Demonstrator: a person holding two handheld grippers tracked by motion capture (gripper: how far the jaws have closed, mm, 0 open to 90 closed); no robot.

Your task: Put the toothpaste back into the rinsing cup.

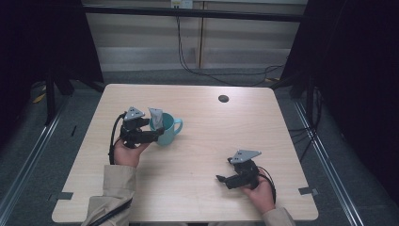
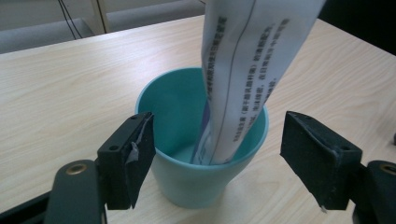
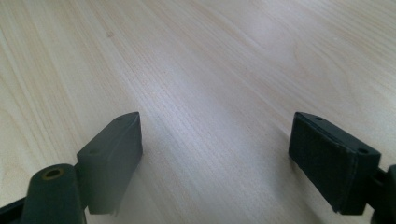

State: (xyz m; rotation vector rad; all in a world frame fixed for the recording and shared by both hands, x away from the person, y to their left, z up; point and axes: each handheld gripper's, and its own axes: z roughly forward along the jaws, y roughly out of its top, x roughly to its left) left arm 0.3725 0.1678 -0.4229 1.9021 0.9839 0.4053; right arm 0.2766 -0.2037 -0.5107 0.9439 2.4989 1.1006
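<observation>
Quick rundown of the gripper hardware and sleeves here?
Both the left gripper and right gripper are black, two-jawed, with blocky rectangular pads and a grey three-cornered plate on top. A black cable trails from each. Brass-coloured fasteners sit at the jaw bases. Sleeves are beige.

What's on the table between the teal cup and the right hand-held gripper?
Nothing: bare wood separates the cup from the right hand-held gripper in the high view. The packet stands inside the cup.

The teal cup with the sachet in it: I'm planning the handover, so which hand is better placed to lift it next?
Left. The left gripper already has its open fingers on either side of the teal cup, with the sachet standing inside. The right gripper rests well away over bare table.
</observation>
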